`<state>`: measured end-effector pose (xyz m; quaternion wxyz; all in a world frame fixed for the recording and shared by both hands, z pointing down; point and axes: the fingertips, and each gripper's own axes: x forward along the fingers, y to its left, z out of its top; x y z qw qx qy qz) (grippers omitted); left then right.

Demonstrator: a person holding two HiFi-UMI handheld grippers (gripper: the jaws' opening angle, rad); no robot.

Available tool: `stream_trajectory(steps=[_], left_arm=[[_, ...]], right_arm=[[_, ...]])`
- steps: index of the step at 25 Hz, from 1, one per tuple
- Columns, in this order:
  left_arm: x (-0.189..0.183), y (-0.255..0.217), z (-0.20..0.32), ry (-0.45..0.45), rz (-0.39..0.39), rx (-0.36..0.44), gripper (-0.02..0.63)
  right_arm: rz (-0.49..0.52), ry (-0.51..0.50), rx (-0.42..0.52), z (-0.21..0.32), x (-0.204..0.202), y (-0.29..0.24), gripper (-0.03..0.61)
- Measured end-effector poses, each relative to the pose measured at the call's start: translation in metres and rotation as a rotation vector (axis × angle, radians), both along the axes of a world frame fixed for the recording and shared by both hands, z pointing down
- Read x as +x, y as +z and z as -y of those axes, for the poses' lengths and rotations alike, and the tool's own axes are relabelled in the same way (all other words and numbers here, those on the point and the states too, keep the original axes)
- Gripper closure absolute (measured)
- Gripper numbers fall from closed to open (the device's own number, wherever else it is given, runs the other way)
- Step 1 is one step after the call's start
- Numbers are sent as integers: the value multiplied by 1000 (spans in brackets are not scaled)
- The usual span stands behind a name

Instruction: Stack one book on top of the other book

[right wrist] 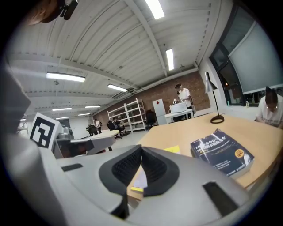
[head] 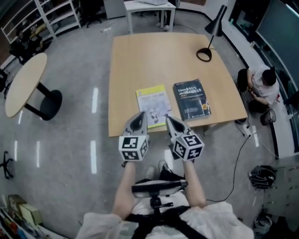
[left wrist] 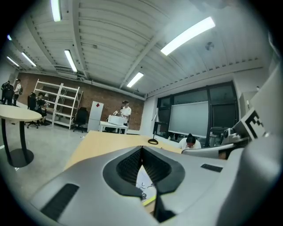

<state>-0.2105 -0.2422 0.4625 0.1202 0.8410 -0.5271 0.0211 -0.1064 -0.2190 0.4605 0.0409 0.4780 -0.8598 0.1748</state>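
Two books lie flat side by side near the front edge of a wooden table (head: 154, 56): a yellow-and-white book (head: 153, 103) on the left and a dark blue book (head: 191, 99) on the right. My left gripper (head: 140, 116) is shut and empty, its tip over the yellow book's near left corner. My right gripper (head: 169, 119) is shut and empty too, at the front edge between the books. In the right gripper view the blue book (right wrist: 222, 151) lies ahead to the right and the yellow book (right wrist: 140, 180) shows through the jaws. The left gripper view shows the yellow book (left wrist: 145, 187) just below its jaws.
A black desk lamp (head: 211, 35) stands at the table's far right. A seated person (head: 261, 84) is close to the right edge. A round table (head: 25, 84) stands on the left, a white desk (head: 149, 11) behind. A cable (head: 238, 154) runs across the floor at the right.
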Motion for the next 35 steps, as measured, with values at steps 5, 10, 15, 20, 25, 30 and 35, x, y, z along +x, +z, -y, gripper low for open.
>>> stream_trajectory(steps=[5,10,15,20,25,30,35], left_arm=[[9,46,25,-16,-11,-120,604],[3,91,39,-81,9,-244,604],[8,131,38,-91,50,-344,604],[14,161,43,-101,54,-467,604],[17,194,42,-115,82,-647,604],[18,202,40,-117,141,-635,604],[19,205,40,-102,128,-632,604]], right_arm=[[-55,-17,-70,37,11,33,581],[-122,-30,-156,58,10,81,581],[-139,-36,-271,62,10,127,581],[-179,-61,-344,74,11,155,583],[-283,-98,-433,84,10,190,583],[-344,-105,-417,81,8,189,581],[-338,-97,-424,82,11,190,581]])
